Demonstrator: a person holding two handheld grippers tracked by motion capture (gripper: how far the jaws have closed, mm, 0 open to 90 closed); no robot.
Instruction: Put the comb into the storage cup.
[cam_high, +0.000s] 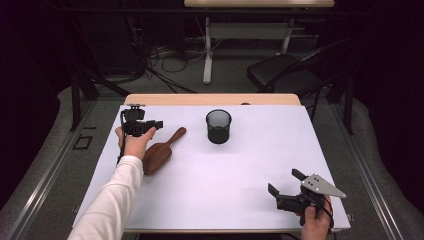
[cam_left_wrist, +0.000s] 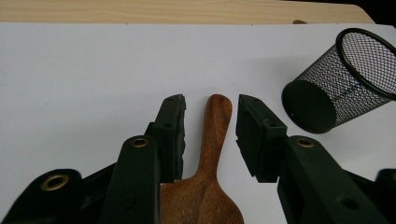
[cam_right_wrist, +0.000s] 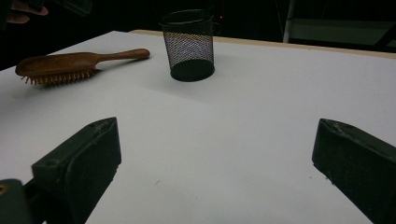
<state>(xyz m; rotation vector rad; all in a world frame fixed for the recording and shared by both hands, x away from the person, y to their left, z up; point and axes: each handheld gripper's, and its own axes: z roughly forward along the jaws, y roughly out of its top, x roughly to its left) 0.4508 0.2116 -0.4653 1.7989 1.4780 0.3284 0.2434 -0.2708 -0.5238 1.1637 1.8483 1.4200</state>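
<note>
Near the table's left edge, the left gripper (cam_left_wrist: 211, 128) straddles the hairbrush (cam_high: 161, 152) handle, its jaws parted on either side and not yet pressing it
Bristles down on the white table (cam_high: 235, 165), the brush lies with its long axis slanting, handle toward the far middle and the mesh cup (cam_high: 218, 126), head toward the near left. The handle is smooth, tapered and rounded, so a grip this close to its tip could slip off or let the heavy head swing down and twist the brush as it lifts. By the near right corner the right gripper (cam_high: 284, 184) rests wide open, holding nothing
</note>
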